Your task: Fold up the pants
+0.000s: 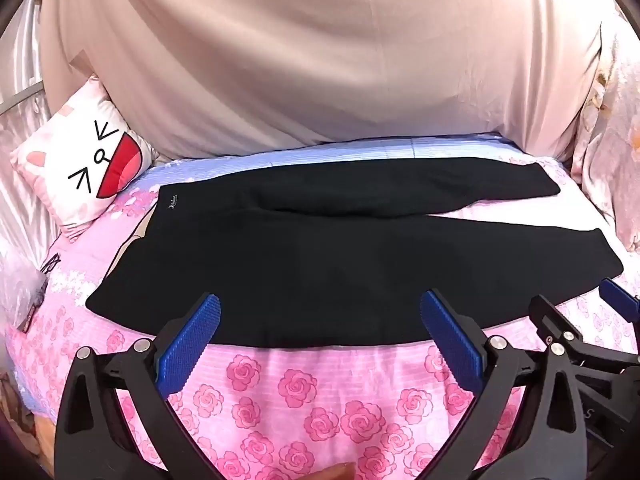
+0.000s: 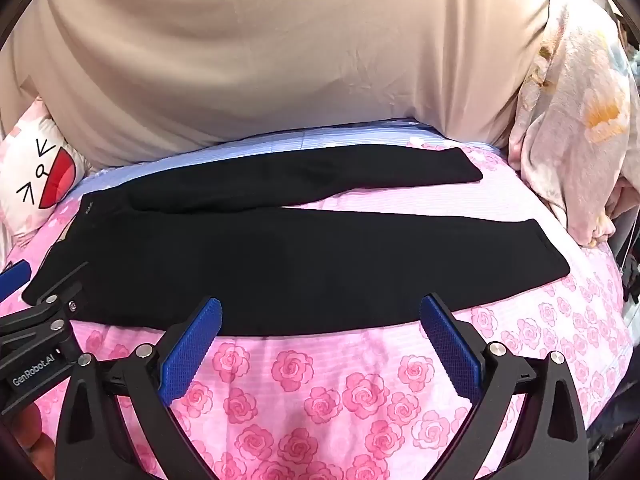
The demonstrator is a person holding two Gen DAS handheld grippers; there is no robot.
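Note:
Black pants (image 1: 304,264) lie flat on a bed with a pink rose sheet (image 1: 320,400), waistband to the left, two legs spread to the right. They also show in the right wrist view (image 2: 304,264). My left gripper (image 1: 320,312) is open and empty, its blue fingertips over the near edge of the pants. My right gripper (image 2: 320,312) is open and empty, at the near edge of the front leg. The right gripper's blue finger shows at the right of the left wrist view (image 1: 618,300). The left gripper's body shows at the left of the right wrist view (image 2: 48,320).
A white cat-face cushion (image 1: 88,168) sits at the back left. A beige cloth (image 1: 320,60) hangs behind the bed. A floral blanket (image 2: 580,140) is piled at the back right. A dark strap (image 1: 40,296) lies at the left bed edge.

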